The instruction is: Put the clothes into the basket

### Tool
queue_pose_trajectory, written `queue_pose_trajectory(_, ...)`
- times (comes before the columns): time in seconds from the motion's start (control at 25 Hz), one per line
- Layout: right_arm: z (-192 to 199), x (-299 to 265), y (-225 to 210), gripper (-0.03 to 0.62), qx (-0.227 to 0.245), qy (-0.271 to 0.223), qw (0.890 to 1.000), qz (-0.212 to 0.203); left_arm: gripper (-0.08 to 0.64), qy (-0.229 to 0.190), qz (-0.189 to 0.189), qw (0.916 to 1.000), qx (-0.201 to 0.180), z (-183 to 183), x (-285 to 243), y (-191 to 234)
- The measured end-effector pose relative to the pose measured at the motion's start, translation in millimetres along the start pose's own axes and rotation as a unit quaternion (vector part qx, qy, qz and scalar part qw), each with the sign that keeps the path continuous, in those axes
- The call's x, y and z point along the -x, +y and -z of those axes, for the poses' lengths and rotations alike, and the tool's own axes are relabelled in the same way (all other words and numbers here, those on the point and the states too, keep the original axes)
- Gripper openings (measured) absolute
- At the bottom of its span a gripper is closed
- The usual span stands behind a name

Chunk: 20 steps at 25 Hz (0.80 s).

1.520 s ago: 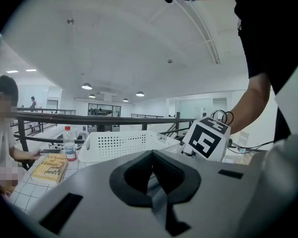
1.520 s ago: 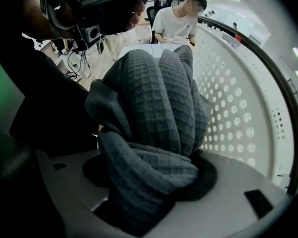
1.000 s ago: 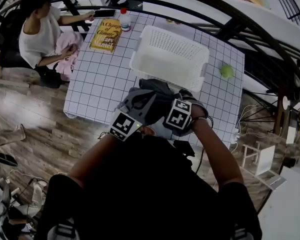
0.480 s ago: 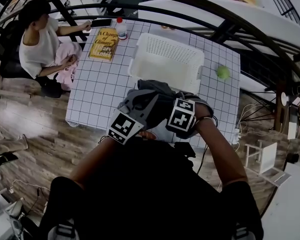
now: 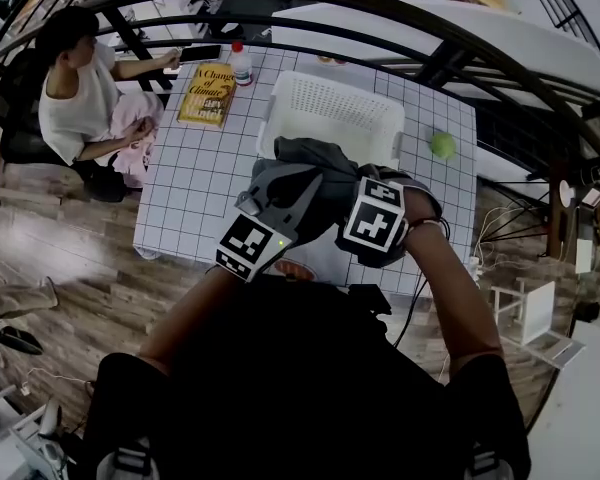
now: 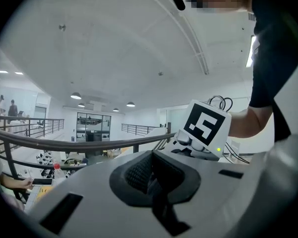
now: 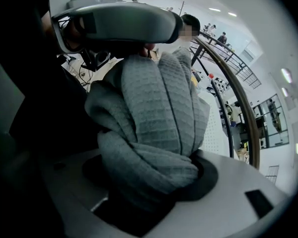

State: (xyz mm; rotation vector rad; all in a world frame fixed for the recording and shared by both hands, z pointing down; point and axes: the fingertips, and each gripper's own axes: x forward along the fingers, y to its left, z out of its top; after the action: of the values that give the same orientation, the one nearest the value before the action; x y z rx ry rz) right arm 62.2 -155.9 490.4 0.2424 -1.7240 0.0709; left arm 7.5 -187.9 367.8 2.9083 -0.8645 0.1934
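Observation:
A grey ribbed garment (image 5: pixel 310 173) hangs bunched between both grippers, just in front of the near rim of the white basket (image 5: pixel 330 113). My right gripper (image 7: pixel 154 175) is shut on a thick wad of this garment (image 7: pixel 156 113), which fills that view. My left gripper (image 5: pixel 292 190) is at the garment's left side. In its own view the left gripper (image 6: pixel 151 175) has its jaws together on a dark strip of cloth. It points up at the ceiling. The right gripper (image 5: pixel 345 193) is close beside it.
The basket stands on a white grid-patterned table (image 5: pixel 195 178). A yellow book (image 5: pixel 209 93), a bottle (image 5: pixel 241 65) and a phone (image 5: pixel 201 54) lie at the far left, a green ball (image 5: pixel 441 145) at the far right. A seated person (image 5: pixel 75 93) is left of the table. A dark railing (image 5: pixel 380 13) curves behind.
Both grippers have lifted the grey garment and carried it forward. It now overlaps the basket's near rim in the head view.

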Motion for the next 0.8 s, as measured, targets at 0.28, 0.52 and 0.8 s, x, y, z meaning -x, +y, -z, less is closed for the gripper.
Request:
queue_pose_trajectory(0.28, -9.3, 22.7, -29.0, 0.308, 0.011, 0.004, 0.999, 0.038, 0.003, -0.017, -0.002, 0.9997, -0.019, -28.2, -6.5, 9.4)
queue_pose_trajectory(0.52, -18.0, 34.4, -47.3, 0.31, 0.017, 0.004, 0.999, 0.052, 0.003, -0.028, -0.018, 0.999, -0.03, -46.9, -9.7, 26.0)
queue_pose_trajectory(0.8, -22.2, 62.0, -100.1, 0.31, 0.005, -0.003, 0.995, 0.097, 0.003, -0.047, -0.031, 0.9972, -0.049, -76.8, -20.9, 49.4)
